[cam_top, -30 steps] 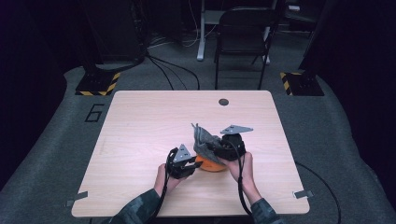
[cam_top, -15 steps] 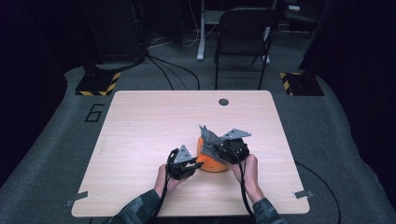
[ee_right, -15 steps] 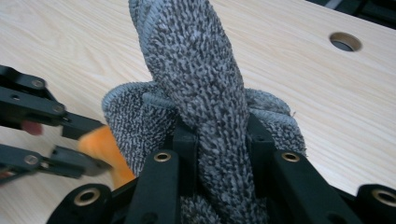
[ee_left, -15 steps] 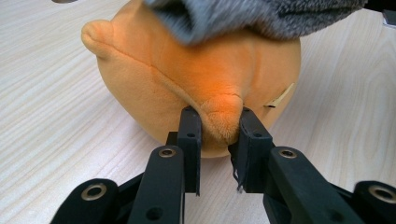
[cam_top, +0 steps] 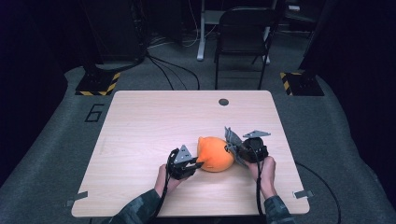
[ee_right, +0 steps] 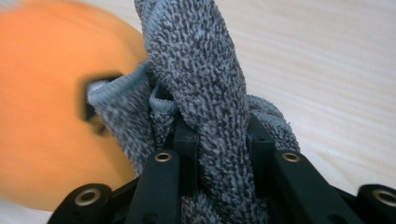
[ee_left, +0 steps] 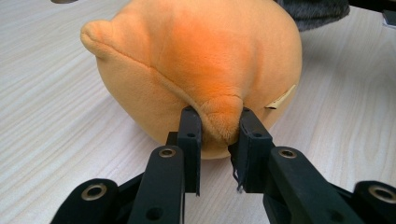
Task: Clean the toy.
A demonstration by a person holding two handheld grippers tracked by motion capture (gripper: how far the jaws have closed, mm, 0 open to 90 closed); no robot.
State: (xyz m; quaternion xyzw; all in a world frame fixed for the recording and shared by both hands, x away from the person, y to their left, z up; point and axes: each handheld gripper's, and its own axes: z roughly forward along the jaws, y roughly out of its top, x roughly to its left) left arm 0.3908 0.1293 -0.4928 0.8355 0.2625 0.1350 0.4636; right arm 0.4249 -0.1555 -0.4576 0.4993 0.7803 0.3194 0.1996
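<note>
1. The toy (cam_top: pixel 214 154), an orange plush ball, lies on the table (cam_top: pixel 140 121) toward the near edge, a little right of the middle, between the two grippers.
2. The left gripper (cam_top: pixel 196 164) sits at the toy's 8 o'clock in the high view, touching it, with the left hand (cam_top: pixel 167 179) behind it at the table's near edge.
3. In the left gripper view its jaws are closed on a small nub of the toy (ee_left: pixel 196 70); the orange plush bulges between the two black pads (ee_left: pixel 190 135).
4. A second nub sticks out at about 10 o'clock on the toy in that view, and a tan tag (ee_left: pixel 281 99) hangs at its 4 o'clock.
5. The right gripper (cam_top: pixel 236 150) is at the toy's 3 o'clock in the high view, just beside it, with the right hand (cam_top: pixel 265 172) behind it.
6. Its jaws are clamped on a grey cloth (ee_right: pixel 205 93), a knitted terry piece that rises between the pads toward 12 o'clock in the right gripper view.
7. In the high view the cloth (cam_top: pixel 232 138) stands up at the gripper's tip, right against the toy's 2 o'clock side.
8. In the right gripper view the toy (ee_right: pixel 42 116) is a blurred orange mass at 9 o'clock of the cloth.
9. A dark round hole (cam_top: pixel 223 101) marks the table near its far edge, at 12 o'clock from the toy and well apart from it.
10. A dark chair (cam_top: pixel 243 37) stands on the floor beyond the table.
</note>
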